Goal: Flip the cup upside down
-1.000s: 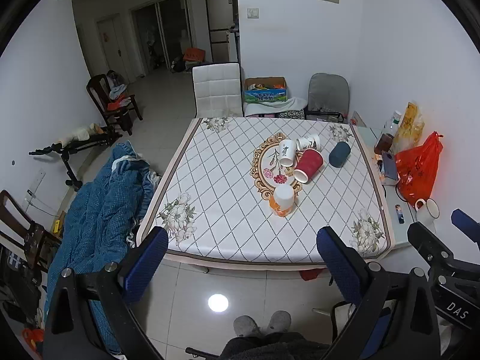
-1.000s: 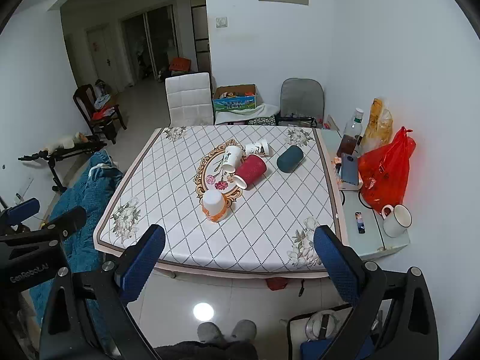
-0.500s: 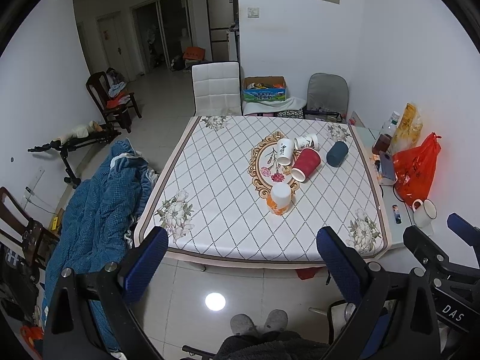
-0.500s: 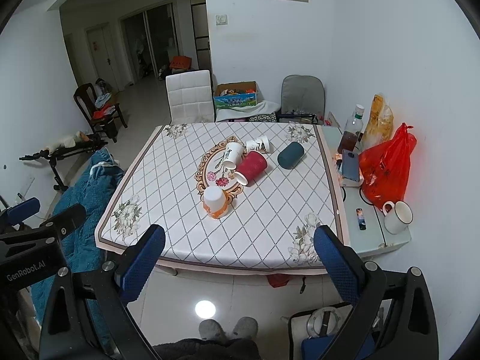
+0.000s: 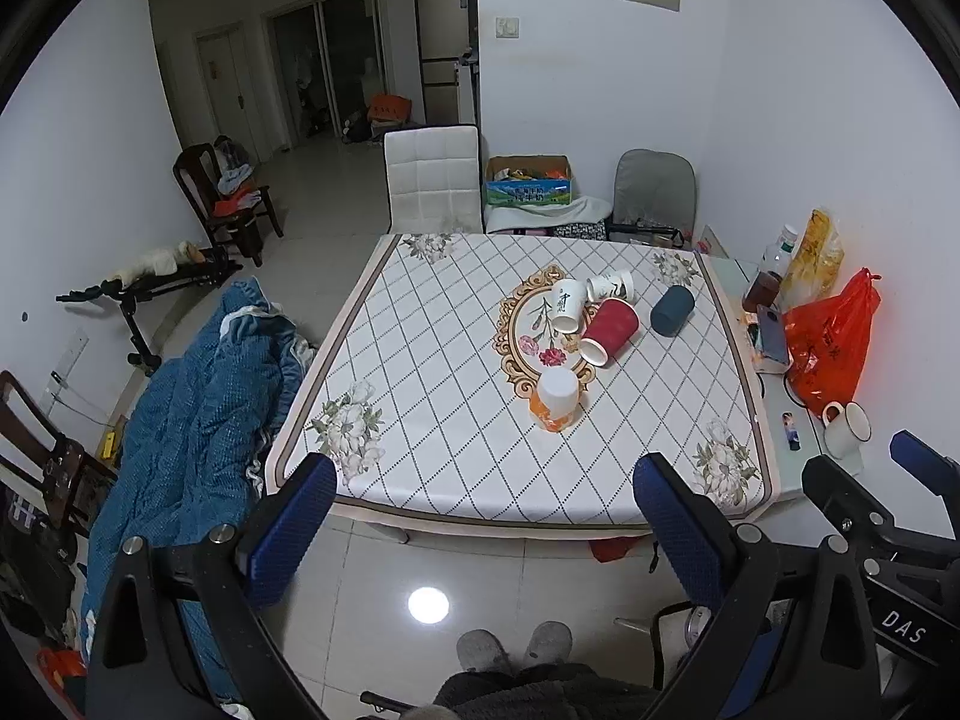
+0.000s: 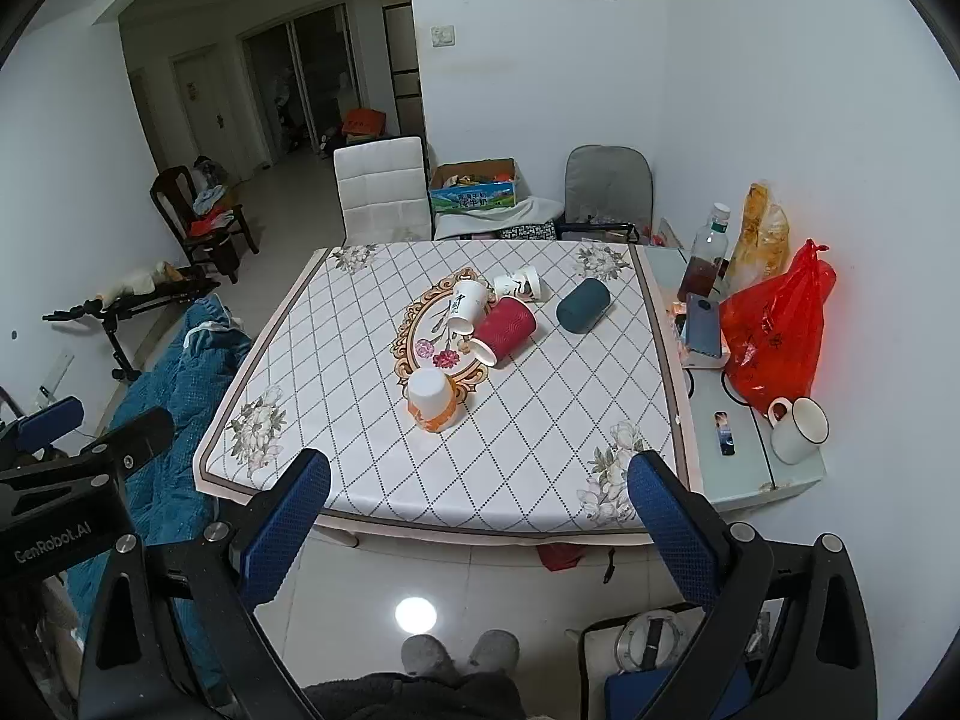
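Both the left gripper (image 5: 483,519) and the right gripper (image 6: 480,510) hang at the bottom of their frames with fingers spread wide and holding nothing, well short of the table (image 5: 420,420). At centre frame, the orange cup (image 5: 557,397) already stands mouth-down. The red cup (image 5: 609,331), teal cup (image 5: 672,310) and two white cups (image 5: 569,304) lie on their sides, so most of the flipping appears left.

A white tablecloth (image 5: 456,396) is crossed by a dark diamond grid. A red cup (image 5: 609,327), a dark teal cup (image 5: 672,310) and an orange-and-white cup (image 5: 557,399) are seen; a blanket (image 5: 186,396) is blue.
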Demonstrator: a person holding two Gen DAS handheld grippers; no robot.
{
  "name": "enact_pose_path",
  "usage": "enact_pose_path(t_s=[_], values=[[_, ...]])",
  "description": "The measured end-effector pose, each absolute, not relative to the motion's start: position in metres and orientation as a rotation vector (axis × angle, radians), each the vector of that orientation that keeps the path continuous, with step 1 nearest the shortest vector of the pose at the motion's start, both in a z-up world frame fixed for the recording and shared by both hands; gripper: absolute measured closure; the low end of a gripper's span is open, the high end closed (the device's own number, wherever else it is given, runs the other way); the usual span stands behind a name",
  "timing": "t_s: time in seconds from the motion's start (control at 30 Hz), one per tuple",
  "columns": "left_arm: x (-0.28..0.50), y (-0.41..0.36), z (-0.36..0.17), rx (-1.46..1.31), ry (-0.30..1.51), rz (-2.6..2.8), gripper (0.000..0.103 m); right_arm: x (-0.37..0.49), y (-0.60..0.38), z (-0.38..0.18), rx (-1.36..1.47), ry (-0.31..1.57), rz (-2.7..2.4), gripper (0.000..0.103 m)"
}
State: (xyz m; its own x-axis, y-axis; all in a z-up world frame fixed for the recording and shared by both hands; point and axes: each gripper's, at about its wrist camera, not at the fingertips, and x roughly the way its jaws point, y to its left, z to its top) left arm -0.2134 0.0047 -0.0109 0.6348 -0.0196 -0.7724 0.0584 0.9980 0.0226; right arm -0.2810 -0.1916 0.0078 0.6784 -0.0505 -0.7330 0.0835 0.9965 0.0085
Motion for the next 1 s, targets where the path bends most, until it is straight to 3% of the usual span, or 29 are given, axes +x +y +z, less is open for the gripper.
enact_pose_path(t_s=[1.0], values=[[-0.2114, 0.0125, -0.0134, 0.057, 0.874, -0.011, 0.002, -0.2823, -0.1949, 0.0061, 0.043, 0.825, -0.067, 0.002]])
